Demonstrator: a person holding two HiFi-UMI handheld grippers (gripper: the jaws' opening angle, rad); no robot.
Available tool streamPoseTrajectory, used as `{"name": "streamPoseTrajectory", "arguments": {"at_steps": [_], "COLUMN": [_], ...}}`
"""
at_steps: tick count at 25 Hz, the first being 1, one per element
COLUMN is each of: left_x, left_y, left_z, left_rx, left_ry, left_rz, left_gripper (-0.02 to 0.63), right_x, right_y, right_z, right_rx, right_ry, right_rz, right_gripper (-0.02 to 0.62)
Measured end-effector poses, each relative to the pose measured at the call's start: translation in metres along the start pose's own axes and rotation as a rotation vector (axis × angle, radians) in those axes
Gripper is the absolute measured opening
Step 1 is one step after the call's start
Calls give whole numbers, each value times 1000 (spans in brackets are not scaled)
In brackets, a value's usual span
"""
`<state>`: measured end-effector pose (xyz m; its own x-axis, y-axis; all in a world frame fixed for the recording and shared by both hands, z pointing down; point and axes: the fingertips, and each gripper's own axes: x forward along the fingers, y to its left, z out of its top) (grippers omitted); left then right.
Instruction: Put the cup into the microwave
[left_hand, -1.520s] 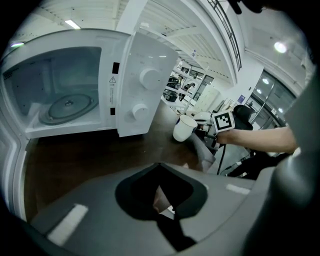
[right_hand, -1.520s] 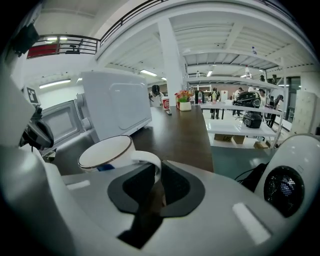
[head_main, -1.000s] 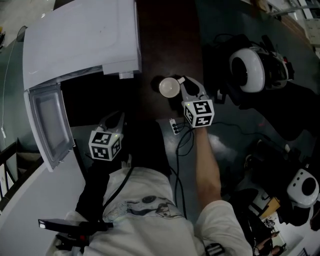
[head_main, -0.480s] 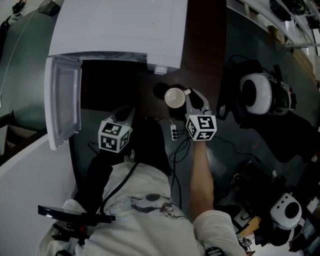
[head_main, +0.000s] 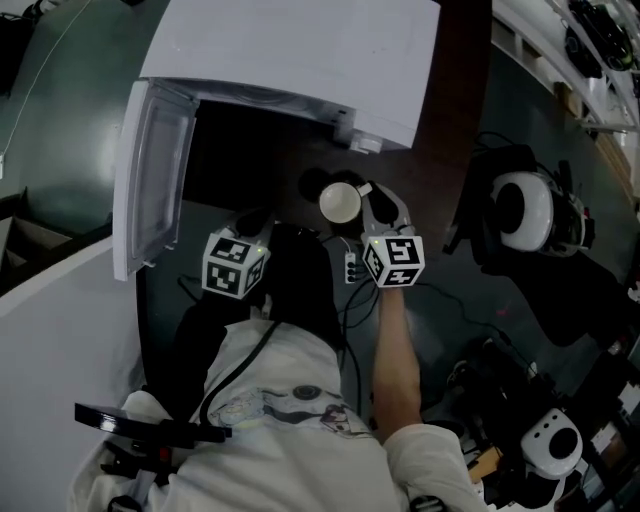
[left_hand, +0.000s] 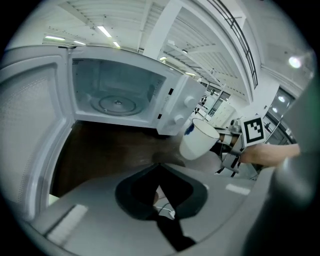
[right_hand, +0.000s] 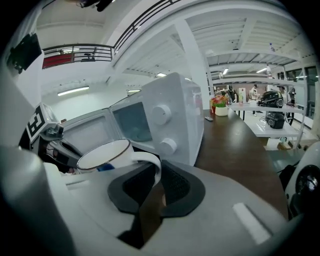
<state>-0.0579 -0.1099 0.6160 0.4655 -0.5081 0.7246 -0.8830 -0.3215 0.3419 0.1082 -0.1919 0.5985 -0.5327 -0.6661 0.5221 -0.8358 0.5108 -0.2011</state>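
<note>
The right hand-held gripper (right_hand: 152, 189) pinches the cup (right_hand: 102, 156) by its thin handle only, held up beside the open microwave (head_main: 300, 60) — it might swivel, or clip the frame going in. The left hand-held gripper (left_hand: 161, 190) is closed and empty.

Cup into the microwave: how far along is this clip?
Done: microwave door open, cup lifted. In hand: right gripper clamps the cup's handle, holding it outside the cavity. Left: set it on the bare turntable inside.

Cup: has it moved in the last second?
Yes. The cup, held in the right gripper, has shifted left across the microwave's front, toward the opening.
</note>
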Motion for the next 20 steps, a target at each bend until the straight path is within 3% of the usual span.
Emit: {"name": "streamPoseTrajectory", "arguments": {"at_steps": [12, 20], "left_x": [-14, -20], "left_y": [38, 63], "left_z": [-9, -8], "left_rx": [-82, -147], "left_ry": [-16, -12], "left_rz": [58, 112], "left_gripper": [0, 0], "right_x": [55, 89], "right_y": [71, 95], "right_z": [21, 44], "right_rx": [-38, -41], "right_ry": [1, -9], "right_rz": [127, 150], "right_gripper": [40, 40]}}
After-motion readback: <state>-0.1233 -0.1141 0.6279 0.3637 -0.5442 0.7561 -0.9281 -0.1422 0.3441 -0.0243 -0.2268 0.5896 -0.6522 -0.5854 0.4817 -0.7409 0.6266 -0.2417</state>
